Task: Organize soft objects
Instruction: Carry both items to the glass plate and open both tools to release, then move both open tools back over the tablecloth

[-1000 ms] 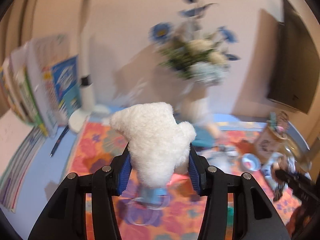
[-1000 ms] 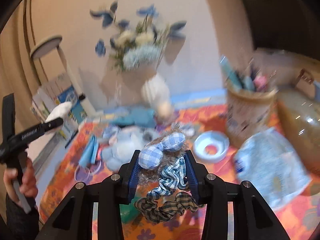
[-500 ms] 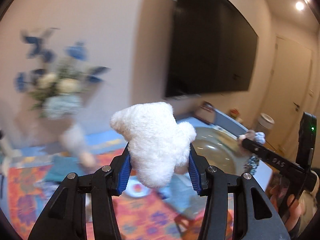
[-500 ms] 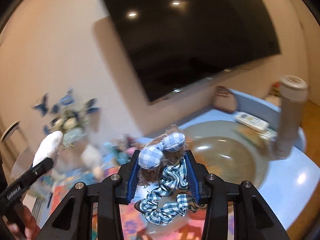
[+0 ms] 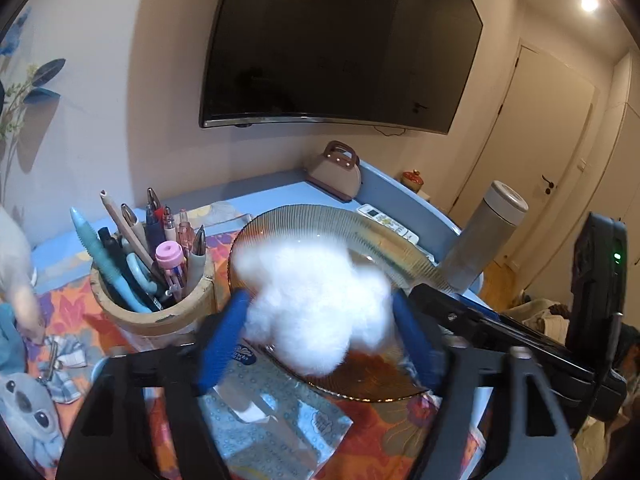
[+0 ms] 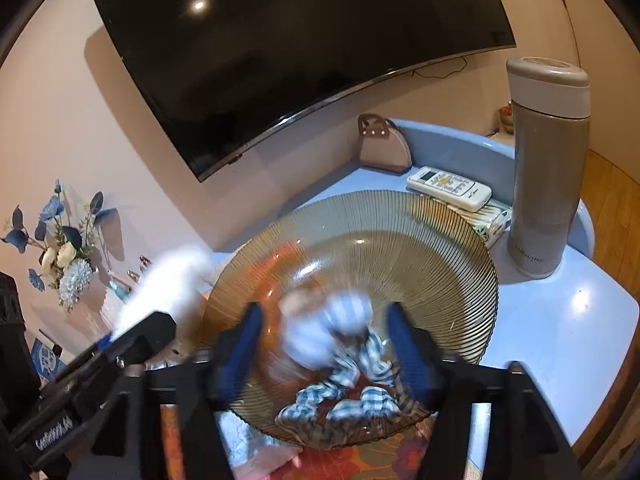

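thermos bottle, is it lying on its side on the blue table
No, the thermos bottle stands upright on the blue table, just right of the amber glass bowl.

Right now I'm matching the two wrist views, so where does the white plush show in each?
Left wrist: the white plush sits centre frame, between the left gripper's open blue fingers, over the glass bowl.
Right wrist: the plush is a blur at left, beside the bowl's rim.
Shared landmark: the thermos.
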